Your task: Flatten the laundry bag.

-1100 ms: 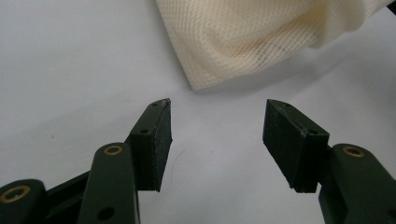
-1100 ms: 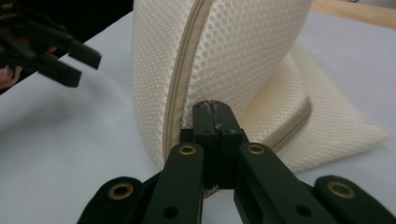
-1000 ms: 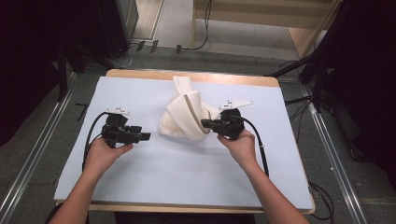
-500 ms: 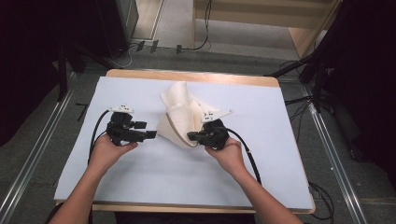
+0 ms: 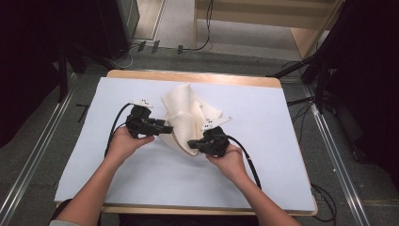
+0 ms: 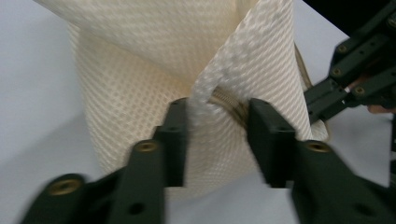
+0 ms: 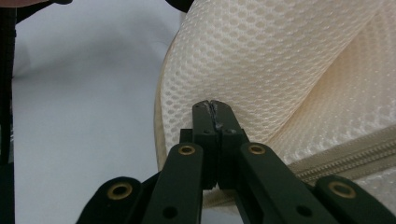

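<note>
A cream mesh bag with a zipper lies crumpled in the middle of the table. My left gripper reaches in from the left. Its jaws have just been closing and stand open around a raised fold of the mesh, zipper included. My right gripper sits at the bag's near edge, shut on the mesh bag, its tips pressed together. The right gripper also appears beyond the fold in the left gripper view.
A pale blue sheet covers the wooden table. Bare sheet lies to the left, right and near side of the bag. Black cables trail from both grippers. Dark stands and floor cables surround the table.
The right gripper has pulled the bag's near edge toward the person and leftward, reshaping the bag. The left gripper has moved right, up to the bag, and now straddles a fold.
</note>
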